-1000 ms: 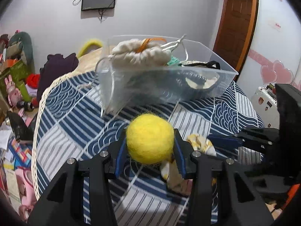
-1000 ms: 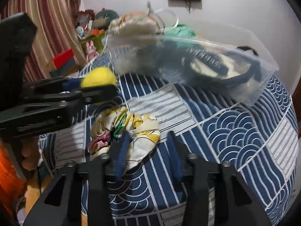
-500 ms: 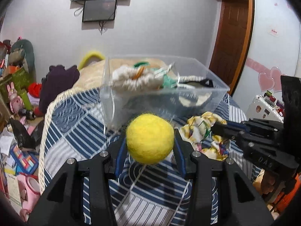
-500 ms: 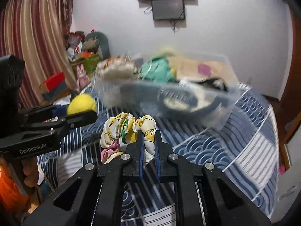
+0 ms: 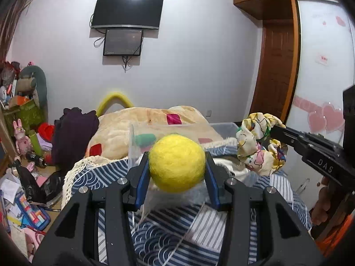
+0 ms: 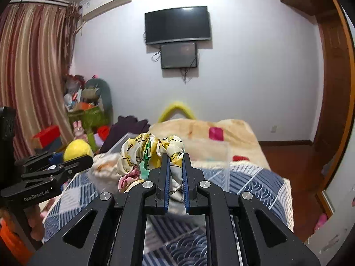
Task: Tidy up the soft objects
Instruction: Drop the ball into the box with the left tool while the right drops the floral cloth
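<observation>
My left gripper [image 5: 176,164] is shut on a yellow felt ball [image 5: 176,163], held up in front of the clear plastic bin [image 5: 135,141]. The ball also shows in the right wrist view [image 6: 76,149], with the left gripper [image 6: 66,161] at the left. My right gripper [image 6: 176,159] is shut on a yellow floral fabric scrunchie [image 6: 144,153], lifted off the bed near the bin's rim [image 6: 221,146]. The scrunchie [image 5: 257,148] and right gripper [image 5: 286,133] show at the right of the left wrist view. The bin's contents are mostly hidden.
The bin stands on a blue and white patterned quilt [image 5: 173,228] with a beige blanket [image 5: 155,119] behind it. Cluttered toys and boxes [image 5: 24,133] lie at the left. A wooden door [image 5: 275,73] is at the right, a TV [image 5: 127,11] on the wall.
Both grippers have risen and tilted up, carrying the ball and the scrunchie. The right gripper closed on the scrunchie and lifted it off the quilt. The bin now sits low in view.
</observation>
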